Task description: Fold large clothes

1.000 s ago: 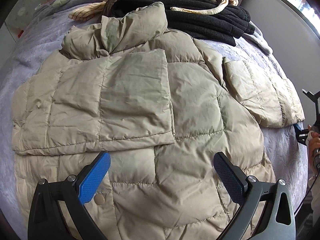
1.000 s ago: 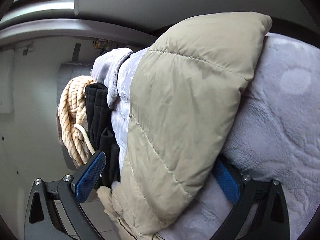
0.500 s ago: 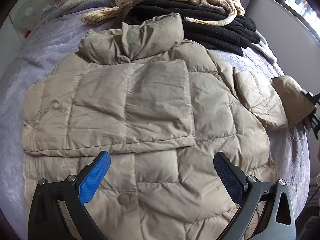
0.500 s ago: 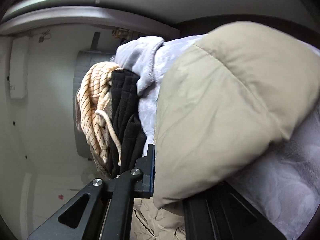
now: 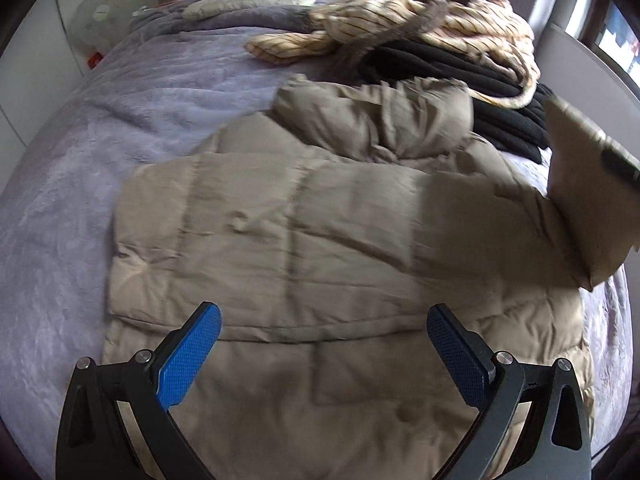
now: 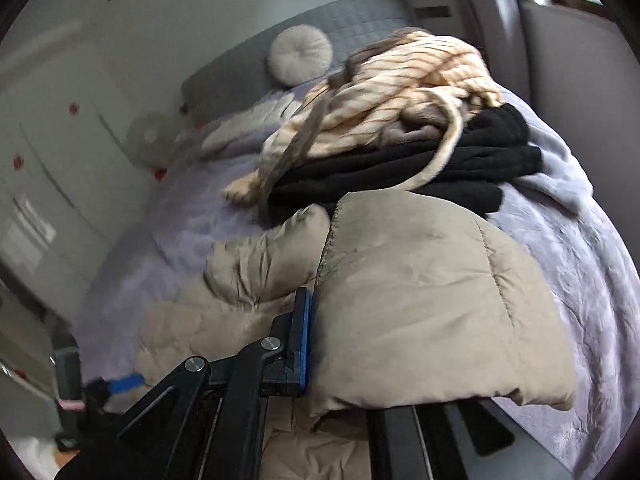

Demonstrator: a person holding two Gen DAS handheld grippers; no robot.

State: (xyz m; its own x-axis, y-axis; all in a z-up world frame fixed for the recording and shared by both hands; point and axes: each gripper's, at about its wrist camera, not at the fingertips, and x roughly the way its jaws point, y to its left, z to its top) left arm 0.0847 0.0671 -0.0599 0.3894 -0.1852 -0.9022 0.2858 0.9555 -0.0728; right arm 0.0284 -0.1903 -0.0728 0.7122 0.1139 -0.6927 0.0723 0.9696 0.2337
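Note:
A beige puffer jacket (image 5: 320, 220) lies spread on the lavender blanket of the bed (image 5: 80, 184), collar toward the headboard, with one sleeve folded across its chest. My left gripper (image 5: 326, 344) hovers open over the jacket's lower part with nothing between its blue pads. The other sleeve (image 6: 420, 300) is raised off the bed, and my right gripper (image 6: 316, 344) is shut on its cuff. In the left wrist view this lifted sleeve (image 5: 588, 200) hangs at the right edge, over the jacket's side. The left gripper's blue pad (image 6: 120, 382) shows low at the left of the right wrist view.
Behind the collar sits a stack of black folded clothes (image 5: 460, 72) with a cream striped garment (image 5: 420, 28) on top. A round cushion (image 6: 300, 54) leans on the grey headboard (image 6: 352, 20). A fan (image 5: 98, 16) stands left of the bed; a wall panel (image 5: 592, 68) runs along its right.
The right gripper shut on the sleeve cuff, lifted it off the bed's edge, rolled, and swung it over the jacket. The left gripper drifted left; the jacket now sits further right in its view.

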